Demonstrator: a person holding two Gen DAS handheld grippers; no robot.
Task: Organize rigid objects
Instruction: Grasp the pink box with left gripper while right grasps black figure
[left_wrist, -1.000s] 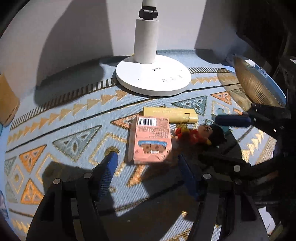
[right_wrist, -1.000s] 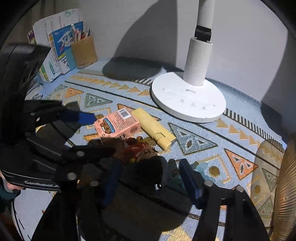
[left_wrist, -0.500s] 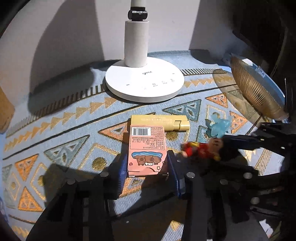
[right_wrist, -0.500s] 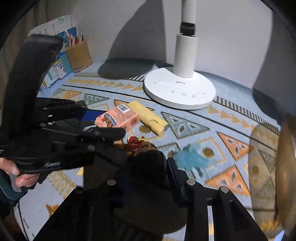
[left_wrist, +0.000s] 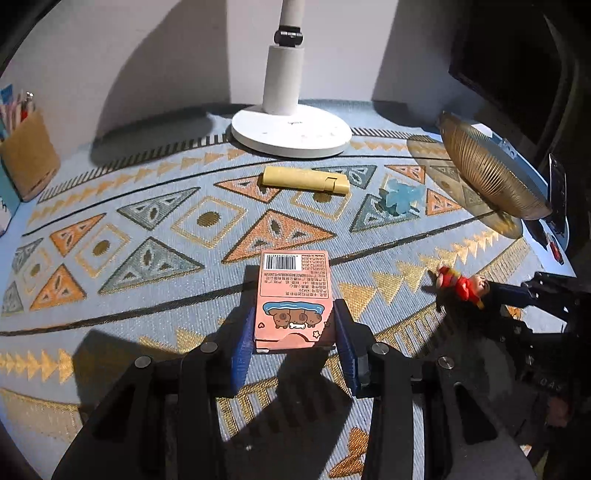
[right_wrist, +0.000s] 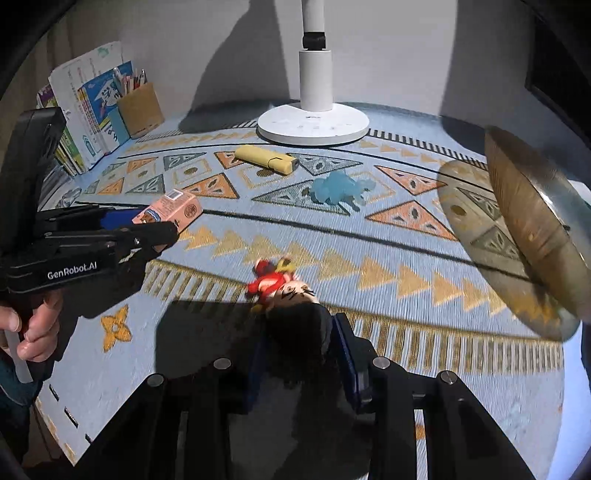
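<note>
Pink card box (left_wrist: 293, 299), judged light, stiff, crushable: left claw (left_wrist: 293, 345) pinches its long sides near the rear end, lifted off the patterned surface (left_wrist: 155, 229). Right claw (right_wrist: 299, 354) is pressed onto the dark head of a small figurine (right_wrist: 280, 291), red body projecting forward; hard, smooth, may pivot. Both claws pitch steeply downward. Yellow case (left_wrist: 304, 179) and blue toy (left_wrist: 400, 195) lie near the lamp base (left_wrist: 291, 133).

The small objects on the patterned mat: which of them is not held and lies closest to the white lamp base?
The yellow case: it lies free just in front of the lamp base. The blue figure lies farther off; the pink box and red doll are held.
</note>
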